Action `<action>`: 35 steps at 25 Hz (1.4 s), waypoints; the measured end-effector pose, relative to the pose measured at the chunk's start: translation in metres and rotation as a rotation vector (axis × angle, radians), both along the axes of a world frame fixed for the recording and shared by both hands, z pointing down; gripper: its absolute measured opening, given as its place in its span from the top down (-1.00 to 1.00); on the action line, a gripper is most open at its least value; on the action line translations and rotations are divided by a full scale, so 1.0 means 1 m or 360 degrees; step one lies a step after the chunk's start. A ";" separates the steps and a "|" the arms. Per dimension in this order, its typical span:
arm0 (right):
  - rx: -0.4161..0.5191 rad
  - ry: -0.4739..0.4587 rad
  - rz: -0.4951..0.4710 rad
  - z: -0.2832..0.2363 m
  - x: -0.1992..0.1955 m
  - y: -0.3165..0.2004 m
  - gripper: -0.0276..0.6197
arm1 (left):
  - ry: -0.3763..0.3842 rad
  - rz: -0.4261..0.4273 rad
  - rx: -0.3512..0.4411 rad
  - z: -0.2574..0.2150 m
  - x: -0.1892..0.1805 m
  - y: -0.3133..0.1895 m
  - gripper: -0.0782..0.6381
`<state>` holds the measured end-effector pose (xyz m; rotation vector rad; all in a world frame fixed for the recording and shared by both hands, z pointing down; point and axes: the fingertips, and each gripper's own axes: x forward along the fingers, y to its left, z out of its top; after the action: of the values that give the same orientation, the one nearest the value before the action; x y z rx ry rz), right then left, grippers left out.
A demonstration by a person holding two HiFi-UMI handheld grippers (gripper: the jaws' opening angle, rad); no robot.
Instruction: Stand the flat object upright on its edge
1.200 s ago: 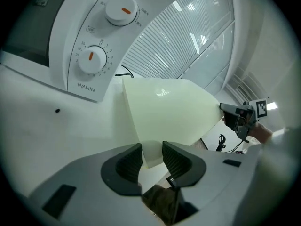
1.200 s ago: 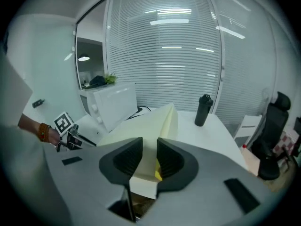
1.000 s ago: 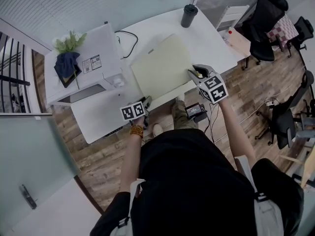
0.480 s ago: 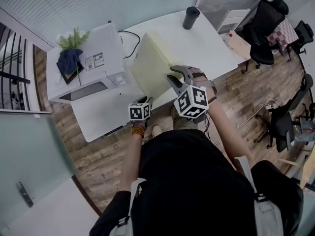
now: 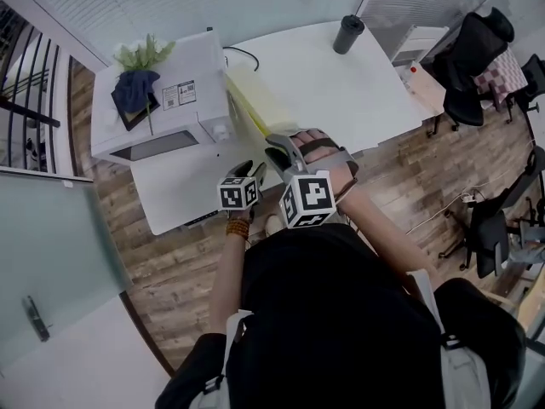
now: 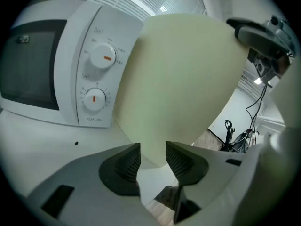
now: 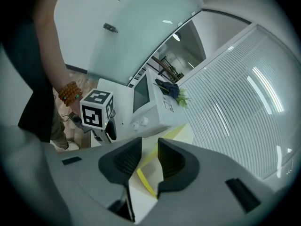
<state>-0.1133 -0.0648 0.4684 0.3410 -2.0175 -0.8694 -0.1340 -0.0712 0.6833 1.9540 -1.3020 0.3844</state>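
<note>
The board was found raised almost fully onto its long edge on the table, just beside the microwave, with its pale face turned toward the left gripper. The lifting part of the task was judged to be largely done; what was left was for the board to be steadied and let go so that it stood alone.

The board's near edge was clamped between the jaws of the right gripper, its yellow rim being seen between the pads. The left gripper's jaws had just been opening and were held apart, with the board's lower corner between them but not pressed.

The contact between the board's bottom edge and the table was covered by the grippers in the head view. Whether the board was leaned against the microwave could not be told.
</note>
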 end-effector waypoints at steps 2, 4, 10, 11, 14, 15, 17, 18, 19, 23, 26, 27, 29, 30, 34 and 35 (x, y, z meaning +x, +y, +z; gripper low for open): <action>-0.0049 -0.0083 -0.0002 -0.011 0.002 -0.001 0.61 | 0.0023 -0.0044 0.0081 -0.019 -0.010 -0.001 0.30; -0.0180 -0.0278 0.0005 -0.032 0.009 -0.005 0.56 | 0.0057 -0.0082 0.0172 -0.043 -0.020 -0.003 0.30; -0.0988 -0.0920 0.0205 -0.062 0.058 -0.066 0.53 | 0.0432 -0.0126 0.0445 -0.148 -0.041 -0.012 0.30; -0.1112 -0.0935 0.0235 -0.056 0.062 -0.076 0.49 | 0.0550 -0.0126 0.0484 -0.169 -0.042 -0.016 0.30; -0.1423 -0.0963 0.0267 -0.039 0.056 -0.093 0.31 | 0.0803 -0.0084 0.0545 -0.218 -0.040 -0.033 0.28; -0.1513 -0.0985 0.0279 -0.035 0.050 -0.097 0.28 | 0.0815 -0.0051 0.0540 -0.227 -0.036 -0.040 0.23; -0.1653 -0.1020 0.0331 -0.029 0.037 -0.107 0.20 | 0.0769 0.0022 0.0491 -0.229 -0.026 -0.055 0.11; -0.1706 -0.1024 0.0366 -0.025 0.032 -0.112 0.18 | 0.0759 0.0047 0.0452 -0.226 -0.020 -0.061 0.07; -0.1754 -0.1020 0.0399 -0.021 0.027 -0.116 0.18 | 0.0775 0.0060 0.0412 -0.222 -0.015 -0.067 0.04; -0.1954 -0.0960 0.0448 -0.009 0.014 -0.110 0.18 | 0.0891 0.0018 0.0353 -0.218 -0.002 -0.079 0.04; -0.1993 -0.1025 0.0485 -0.011 0.019 -0.103 0.30 | 0.0909 0.0022 0.0344 -0.219 0.006 -0.081 0.04; -0.1974 -0.1051 0.0506 -0.011 0.023 -0.101 0.31 | 0.0902 0.0043 0.0333 -0.219 0.010 -0.080 0.04; -0.1951 -0.1060 0.0536 -0.011 0.034 -0.092 0.31 | 0.0881 0.0107 0.0308 -0.219 0.019 -0.075 0.04; -0.1949 -0.1044 0.0538 -0.010 0.040 -0.087 0.31 | 0.0883 0.0141 0.0296 -0.218 0.024 -0.070 0.04; -0.2047 -0.1073 0.0566 -0.006 0.059 -0.083 0.31 | 0.0973 0.0160 0.0264 -0.212 0.027 -0.060 0.04; -0.2107 -0.1109 0.0585 -0.005 0.061 -0.085 0.31 | 0.0979 0.0154 0.0258 -0.211 0.026 -0.060 0.03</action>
<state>-0.0523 -0.1502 0.4634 0.2208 -2.5416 0.9828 -0.1077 -0.1314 0.4719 2.0438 -0.8578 -0.2760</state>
